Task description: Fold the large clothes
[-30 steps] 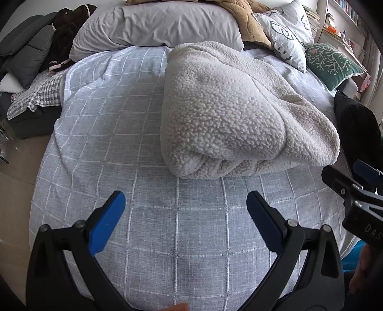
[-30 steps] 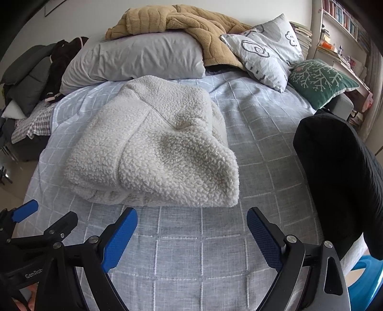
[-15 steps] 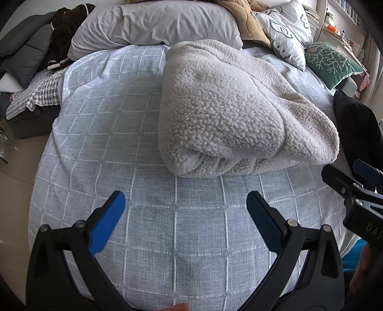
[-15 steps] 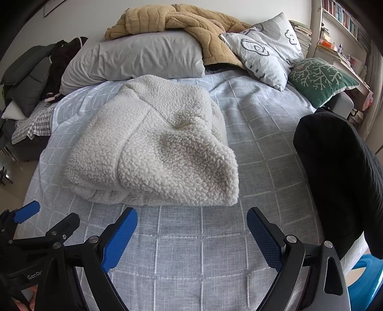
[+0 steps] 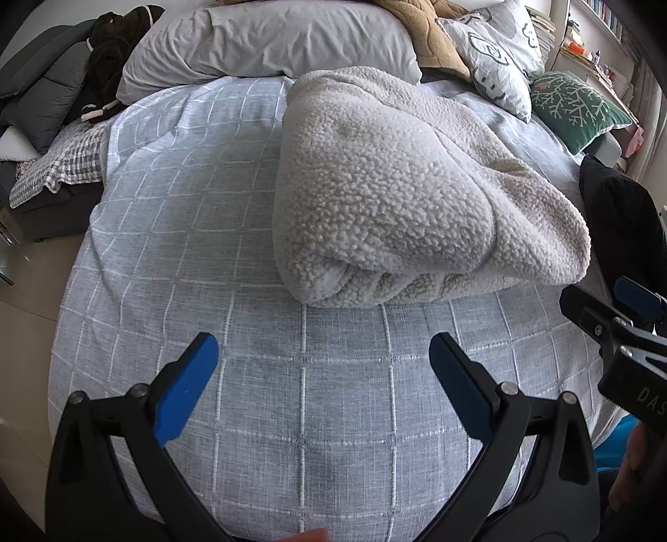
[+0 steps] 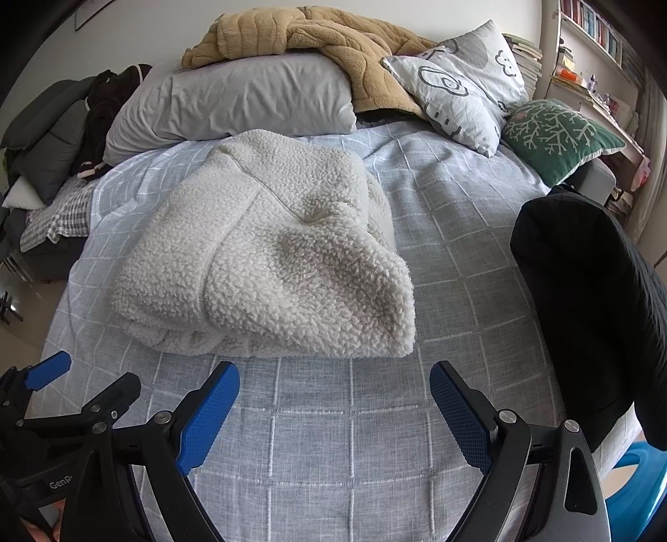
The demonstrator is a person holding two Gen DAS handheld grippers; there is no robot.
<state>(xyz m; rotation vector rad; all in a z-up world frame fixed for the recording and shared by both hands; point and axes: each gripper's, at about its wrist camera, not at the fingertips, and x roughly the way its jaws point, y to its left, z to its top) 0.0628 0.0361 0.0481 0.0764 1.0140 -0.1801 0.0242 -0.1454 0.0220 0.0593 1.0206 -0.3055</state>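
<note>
A cream fleece garment (image 5: pixel 400 196) lies folded into a thick bundle on the grey checked bedspread (image 5: pixel 200 233); it also shows in the right wrist view (image 6: pixel 271 267). My left gripper (image 5: pixel 323 354) is open and empty, held above the bedspread a little in front of the bundle's near edge. My right gripper (image 6: pixel 333 381) is open and empty, just in front of the bundle's near right corner. The right gripper shows at the right edge of the left wrist view (image 5: pixel 617 317), and the left gripper at the lower left of the right wrist view (image 6: pixel 71 396).
A grey pillow (image 6: pixel 233 100), a tan blanket (image 6: pixel 317 37), a printed cushion (image 6: pixel 458 83) and a green cushion (image 6: pixel 558 133) lie at the head of the bed. A black garment (image 6: pixel 583 325) hangs at the right edge. Dark clothes (image 5: pixel 54 91) pile at the left.
Both grippers have edged slightly toward the folded fleece, so it sits a little nearer in both views. The jaws stay open and the fleece has not moved.
</note>
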